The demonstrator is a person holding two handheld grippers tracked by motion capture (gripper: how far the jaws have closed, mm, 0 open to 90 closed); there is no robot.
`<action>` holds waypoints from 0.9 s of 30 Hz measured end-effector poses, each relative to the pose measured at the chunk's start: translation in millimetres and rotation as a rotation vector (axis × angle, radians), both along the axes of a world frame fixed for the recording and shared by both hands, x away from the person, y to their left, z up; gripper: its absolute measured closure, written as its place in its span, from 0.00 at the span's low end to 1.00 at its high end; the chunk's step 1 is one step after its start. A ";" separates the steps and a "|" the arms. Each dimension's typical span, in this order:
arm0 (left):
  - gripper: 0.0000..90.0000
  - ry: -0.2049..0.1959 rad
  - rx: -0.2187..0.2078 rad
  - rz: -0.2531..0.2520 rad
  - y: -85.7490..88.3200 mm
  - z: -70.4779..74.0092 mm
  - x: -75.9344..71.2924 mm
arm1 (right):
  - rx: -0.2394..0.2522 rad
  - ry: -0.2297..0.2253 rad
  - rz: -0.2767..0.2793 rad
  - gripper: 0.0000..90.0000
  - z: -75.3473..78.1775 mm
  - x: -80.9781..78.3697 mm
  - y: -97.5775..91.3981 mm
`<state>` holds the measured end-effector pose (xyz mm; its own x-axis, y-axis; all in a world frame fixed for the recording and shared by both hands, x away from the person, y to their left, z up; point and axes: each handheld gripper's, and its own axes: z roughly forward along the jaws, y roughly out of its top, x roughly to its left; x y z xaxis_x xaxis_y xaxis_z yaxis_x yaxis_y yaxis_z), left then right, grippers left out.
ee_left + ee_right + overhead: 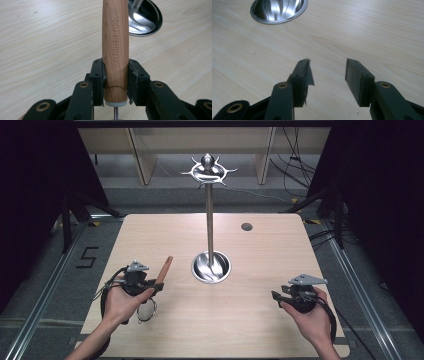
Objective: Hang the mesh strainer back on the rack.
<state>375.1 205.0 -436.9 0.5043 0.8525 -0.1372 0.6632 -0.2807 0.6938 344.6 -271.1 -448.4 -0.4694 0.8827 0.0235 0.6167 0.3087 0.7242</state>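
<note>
At a pale wooden tabletop (pixel 260 320), we see the left hand-held gripper (pixel 150 287) clamped on the wooden handle (pixel 115 50) of a kitchen tool, near the handle's lower end where a thin metal shaft (pixel 115 113) leaves it. The handle points up and away toward a steel rack (pixel 209 220), whose round base (pixel 211 267) sits mid-table and whose post carries a ring of hooks (pixel 208 171) at the top. A wire loop, perhaps a strainer head (pixel 146 311), hangs below the left hand. The right hand-held gripper (pixel 279 296) rests apart and empty, jaws spread, well to the right of the base. We judge the smooth, round handle could twist or slip in the jaws if swung toward the hooks, and the tool might strike the post.
</note>
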 end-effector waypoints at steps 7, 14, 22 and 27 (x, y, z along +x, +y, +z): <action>0.75 -0.064 -0.017 -0.008 0.7 8.5 -3.4 | -0.003 0.001 0.001 0.61 0.0 0.0 0.2; 0.75 -0.145 -0.067 0.023 -3.2 12.6 -6.6 | 0.001 -0.020 0.012 0.61 -2.0 1.1 0.5; 0.75 -0.158 -0.079 0.008 -4.5 17.0 -7.8 | 0.054 0.034 -0.027 0.61 -1.7 -1.5 3.9; 0.75 -0.180 -0.094 0.011 -6.2 22.6 -9.4 | 0.026 0.019 -0.017 0.61 -2.7 -1.1 2.2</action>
